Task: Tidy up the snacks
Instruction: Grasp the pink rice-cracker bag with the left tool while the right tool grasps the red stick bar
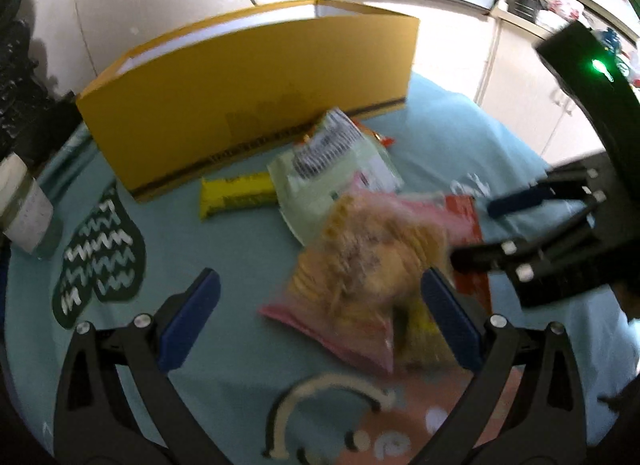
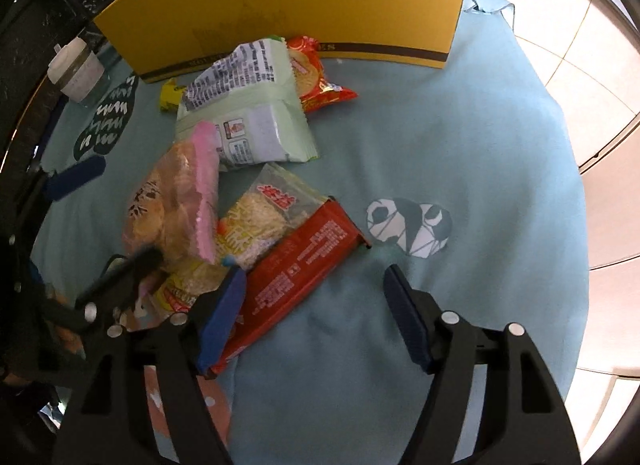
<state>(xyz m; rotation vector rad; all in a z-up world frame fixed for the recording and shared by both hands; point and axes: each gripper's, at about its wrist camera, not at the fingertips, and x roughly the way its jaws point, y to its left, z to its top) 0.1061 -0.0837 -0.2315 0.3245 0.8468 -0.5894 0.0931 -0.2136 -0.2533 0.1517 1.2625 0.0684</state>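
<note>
Blue cloth (image 2: 460, 137): it covered the round counter, with a panda print on it and a dark leaf print near the left side.
Yellow box (image 1: 248, 105): it stood upright at the far edge of the cloth, behind the snacks, with its top open.
Snack pile: all the snacks lay on the cloth in front of the box, none inside it as far as could be seen.
Pale green bag (image 2: 256, 113): it lay near the box, partly on top of a small red-orange packet (image 2: 316, 73).
Pink cracker bag (image 2: 180, 201): it lay in the middle of the pile, leaning over the noodle pack.
Red packet (image 2: 304, 277): long and flat, it lay slanted, with its near end under the right gripper's left blue finger.
Clear noodle pack (image 2: 264, 217): it sat between the pink cracker bag and the red packet, touching both.
Yellow bar (image 1: 236, 195): it lay just in front of the box, next to the pale green bag.
White cup (image 1: 24, 209): it stood on the left edge of the cloth, well apart from the pile.
Left gripper (image 1: 320, 321): its jaws were spread wide over the near end of the pink cracker bag, pinching nothing.
Right gripper (image 2: 316, 309): its jaws were spread wide, just above the cloth, with only bare cloth and part of the red packet between them.
</note>
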